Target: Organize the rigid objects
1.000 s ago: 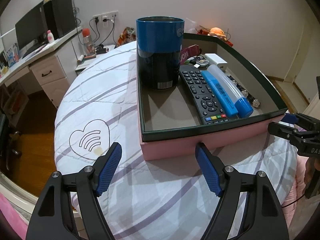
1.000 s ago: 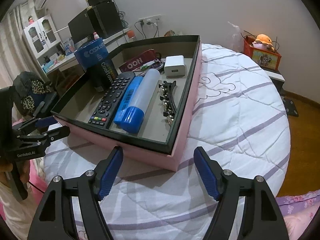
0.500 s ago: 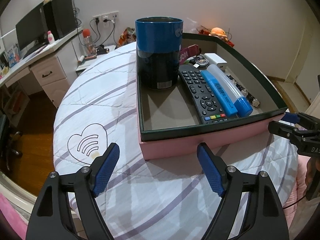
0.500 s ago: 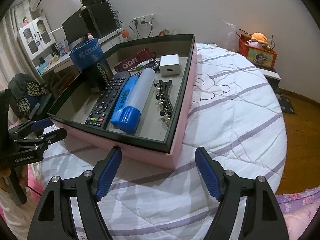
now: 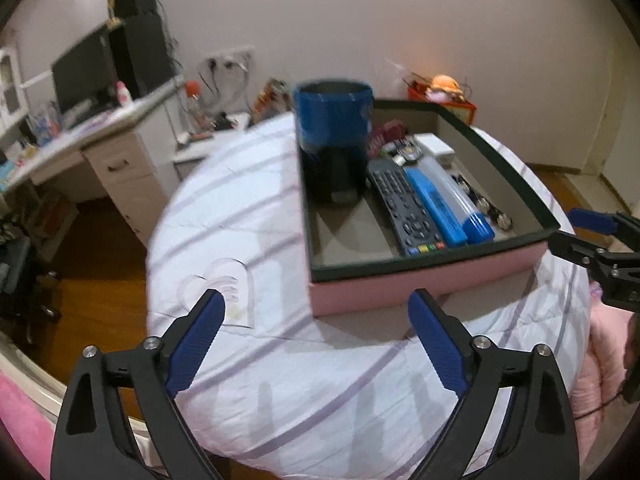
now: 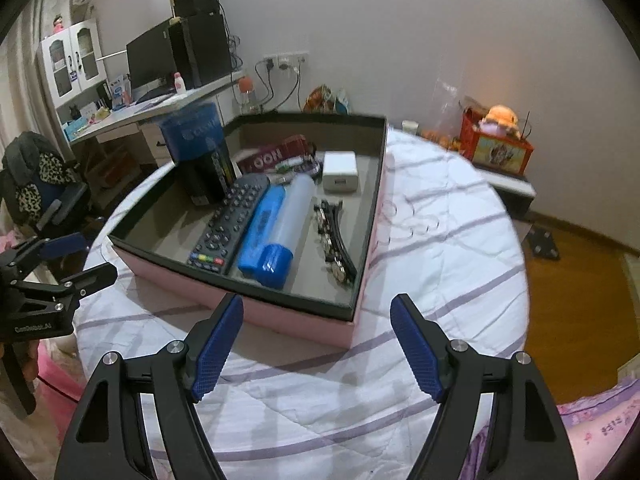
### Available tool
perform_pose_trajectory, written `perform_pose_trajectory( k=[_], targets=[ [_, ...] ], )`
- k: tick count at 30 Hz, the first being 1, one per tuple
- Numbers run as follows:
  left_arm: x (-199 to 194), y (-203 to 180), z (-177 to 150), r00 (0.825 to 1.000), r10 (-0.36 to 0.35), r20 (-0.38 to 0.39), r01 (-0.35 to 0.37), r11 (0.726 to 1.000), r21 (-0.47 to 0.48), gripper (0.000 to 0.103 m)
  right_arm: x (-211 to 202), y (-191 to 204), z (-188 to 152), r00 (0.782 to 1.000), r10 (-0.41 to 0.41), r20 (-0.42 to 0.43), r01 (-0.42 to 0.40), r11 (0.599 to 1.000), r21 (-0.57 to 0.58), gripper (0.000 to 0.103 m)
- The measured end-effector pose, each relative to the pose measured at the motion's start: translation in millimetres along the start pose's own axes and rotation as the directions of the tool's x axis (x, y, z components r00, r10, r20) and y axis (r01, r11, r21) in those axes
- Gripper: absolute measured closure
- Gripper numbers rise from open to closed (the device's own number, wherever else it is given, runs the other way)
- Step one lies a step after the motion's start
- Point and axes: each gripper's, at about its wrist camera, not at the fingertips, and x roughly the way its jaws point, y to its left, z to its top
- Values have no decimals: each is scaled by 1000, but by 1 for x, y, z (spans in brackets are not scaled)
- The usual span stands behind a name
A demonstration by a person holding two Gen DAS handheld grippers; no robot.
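Note:
A pink box with a dark rim (image 5: 420,286) (image 6: 296,320) sits on a round white quilted bed. Inside stand a blue and black canister (image 5: 334,140) (image 6: 200,152), a black remote (image 5: 404,204) (image 6: 228,224), a blue stapler-like case (image 6: 262,228), a clear tube with a blue cap (image 5: 460,204) (image 6: 286,228), a white charger (image 6: 339,170), black hair clips (image 6: 334,240) and a red packet (image 6: 272,154). My left gripper (image 5: 316,344) is open and empty, short of the box's near left corner. My right gripper (image 6: 316,344) is open and empty, short of the box's near right corner.
The bed (image 5: 240,240) drops off to a wooden floor (image 6: 580,312) on all sides. A desk with a monitor and speakers (image 5: 100,80) stands at the far left. An orange toy box (image 6: 496,140) sits by the wall. A pink blanket (image 5: 604,340) lies at the bed's near edge.
Both grippers have pulled back and risen away from the box, which looks smaller and farther now. Both stayed open and empty. The objects in the box have not moved.

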Motion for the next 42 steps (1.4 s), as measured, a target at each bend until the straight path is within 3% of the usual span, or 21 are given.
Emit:
perform_pose_trajectory(
  k=[8, 10, 11, 14, 28, 42],
  targets=[
    [-37, 8, 12, 995, 32, 98, -28, 999, -42, 1, -30, 24, 15, 994, -27, 110, 33, 998, -51, 18],
    [-40, 8, 13, 994, 43, 102, -39, 998, -44, 1, -37, 29, 18, 989, -38, 144, 46, 997, -56, 11],
    [-42, 8, 13, 993, 51, 102, -47, 998, -46, 1, -40, 32, 18, 987, -42, 155, 52, 997, -59, 0],
    [-45, 7, 12, 992, 68, 103, -63, 997, -49, 1, -48, 38, 22, 980, -49, 193, 64, 995, -72, 0],
    [-59, 9, 14, 986, 77, 149, -61, 992, -107, 0, -52, 54, 23, 978, -44, 204, 64, 993, -94, 0],
    [-87, 14, 12, 957, 122, 262, -83, 984, -157, 0, -66, 67, 23, 970, -36, 242, 62, 993, -103, 0]
  ],
)
